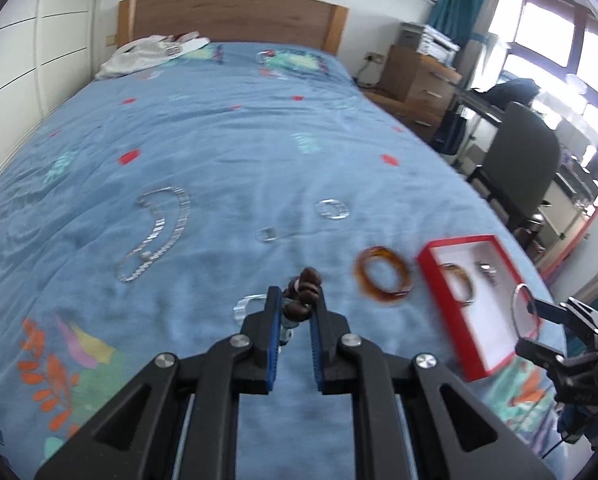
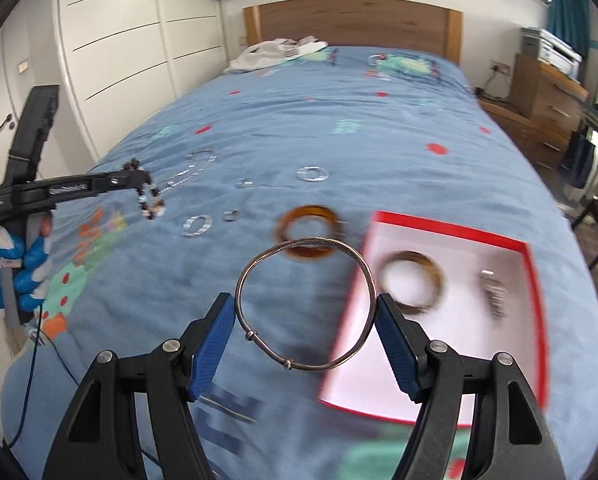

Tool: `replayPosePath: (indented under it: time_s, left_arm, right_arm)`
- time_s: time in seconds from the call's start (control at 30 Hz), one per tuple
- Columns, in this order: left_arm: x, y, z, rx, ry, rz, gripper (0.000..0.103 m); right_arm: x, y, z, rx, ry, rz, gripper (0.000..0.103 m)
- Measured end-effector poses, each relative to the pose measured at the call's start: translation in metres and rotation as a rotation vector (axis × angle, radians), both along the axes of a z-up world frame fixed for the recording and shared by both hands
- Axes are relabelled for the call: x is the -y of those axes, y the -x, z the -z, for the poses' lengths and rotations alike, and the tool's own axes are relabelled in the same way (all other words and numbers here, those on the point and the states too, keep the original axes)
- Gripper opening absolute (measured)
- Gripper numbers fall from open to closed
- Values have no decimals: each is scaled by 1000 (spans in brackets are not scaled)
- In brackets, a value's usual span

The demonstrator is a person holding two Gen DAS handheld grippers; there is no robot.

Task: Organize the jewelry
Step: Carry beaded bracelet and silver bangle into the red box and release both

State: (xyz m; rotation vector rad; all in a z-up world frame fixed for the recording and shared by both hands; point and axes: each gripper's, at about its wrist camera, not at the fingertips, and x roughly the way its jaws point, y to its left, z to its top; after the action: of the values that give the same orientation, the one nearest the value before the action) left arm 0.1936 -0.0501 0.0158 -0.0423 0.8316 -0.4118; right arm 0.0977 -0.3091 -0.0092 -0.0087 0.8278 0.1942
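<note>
My left gripper [image 1: 297,300] is shut on a brown beaded bracelet [image 1: 303,289] and holds it above the blue bedspread; it also shows in the right wrist view [image 2: 149,200]. My right gripper [image 2: 305,304] is shut on a thin silver bangle [image 2: 305,304], held above the bed beside the red box [image 2: 533,280]. The box has a white inside with an amber bangle [image 2: 413,282] and a small silver piece [image 2: 493,292] in it. Another amber bangle [image 1: 383,280] lies on the bed just left of the box [image 1: 427,258].
A long silver chain [image 1: 159,232] and several small clear or silver rings [image 1: 331,209] lie spread on the bedspread [image 1: 219,140]. White clothing [image 1: 147,54] lies by the wooden headboard. A chair [image 1: 523,160], desk and drawers stand off the bed's right edge.
</note>
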Motion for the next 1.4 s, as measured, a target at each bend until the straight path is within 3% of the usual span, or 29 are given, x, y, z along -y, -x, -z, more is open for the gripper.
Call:
replayPosePath:
  time_s: [0.37, 0.7, 1.07, 1.4]
  left_arm:
    - [134, 21, -22, -7, 83, 190, 12]
    - [229, 33, 21, -108, 54, 306, 12]
    - [266, 35, 83, -220, -11, 355, 12]
    - [265, 12, 108, -271, -40, 336, 13]
  right_arm:
    - [105, 19, 6, -28, 33, 73, 70]
    - [145, 1, 41, -108, 18, 9, 70]
    - [159, -34, 63, -137, 89, -127, 71]
    - [157, -85, 72, -143, 111, -249, 71]
